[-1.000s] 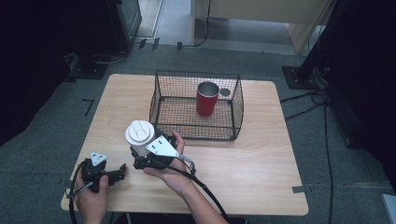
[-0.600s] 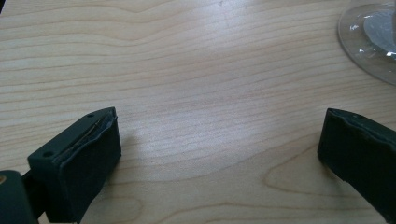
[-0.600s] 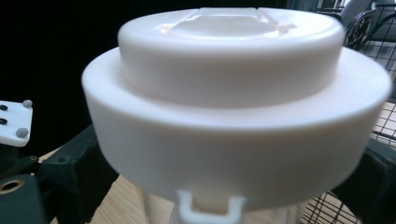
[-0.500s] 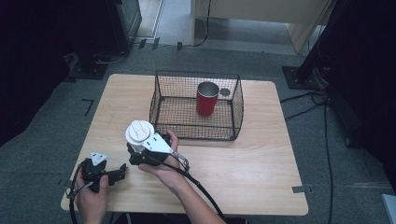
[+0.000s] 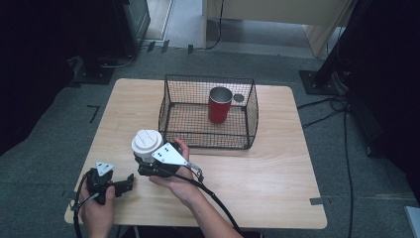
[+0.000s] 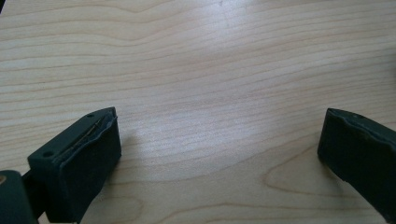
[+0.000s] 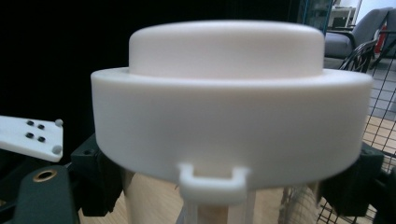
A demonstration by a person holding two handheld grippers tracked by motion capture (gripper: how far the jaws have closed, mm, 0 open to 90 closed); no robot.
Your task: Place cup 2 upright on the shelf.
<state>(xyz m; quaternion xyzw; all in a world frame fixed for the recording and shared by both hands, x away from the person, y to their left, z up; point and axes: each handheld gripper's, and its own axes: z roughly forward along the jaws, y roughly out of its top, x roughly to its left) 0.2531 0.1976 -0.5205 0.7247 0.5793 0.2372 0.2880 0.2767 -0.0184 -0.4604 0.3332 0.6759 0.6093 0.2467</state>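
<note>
No legible text, label, brand, number or sign on anything in these views.

I see a black wire mesh basket standing on the far half of the light wooden bench. A red metal cup stands upright inside it, near its back wall. Grey carpet floor lies around the bench.

Cup body behind blurred lid
</note>
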